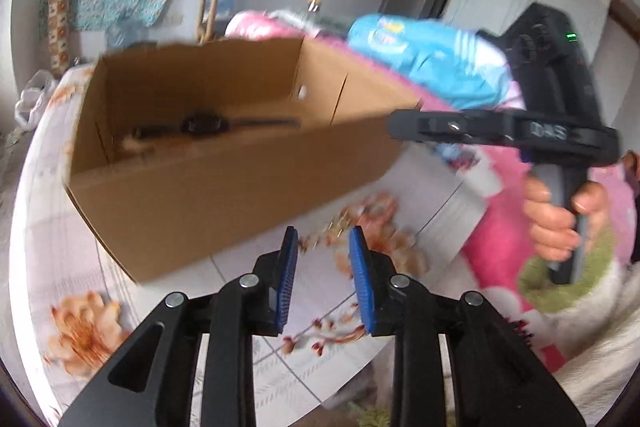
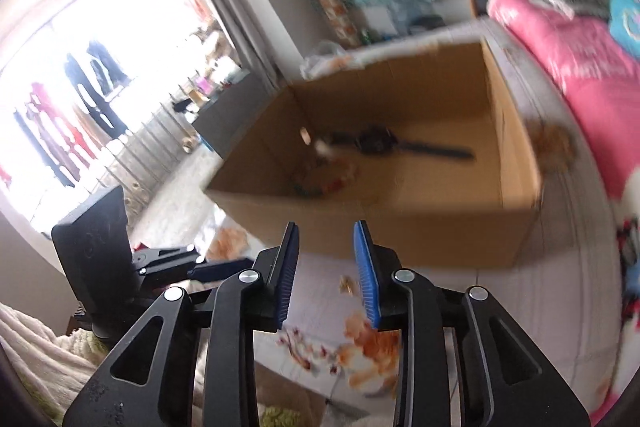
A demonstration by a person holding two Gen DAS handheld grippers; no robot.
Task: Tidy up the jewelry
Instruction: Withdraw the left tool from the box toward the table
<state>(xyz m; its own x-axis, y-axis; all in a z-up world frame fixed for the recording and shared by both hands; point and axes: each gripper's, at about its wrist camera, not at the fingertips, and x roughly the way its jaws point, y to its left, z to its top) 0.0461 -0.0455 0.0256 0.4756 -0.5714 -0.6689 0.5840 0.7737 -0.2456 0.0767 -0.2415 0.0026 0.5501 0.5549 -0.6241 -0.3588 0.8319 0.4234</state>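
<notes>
One cardboard box (image 2: 400,163), frame centre, holds one dark watch (image 2: 376,141) plus blurred small pieces beside it. Left gripper (image 1: 324,279) and right gripper (image 2: 326,275): both parted, nothing between pads. One gold trinket (image 2: 346,285) lies on the floral cloth (image 2: 520,307), lower centre.

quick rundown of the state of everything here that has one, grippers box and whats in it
left gripper: jaws apart, nothing between them
right gripper: jaws apart, nothing between them
cardboard box: open at the top, upright on the floral tablecloth
wristwatch: lying flat on the box floor, strap stretched out
small gold piece: loose on the cloth, outside the box; too blurred to name
</notes>
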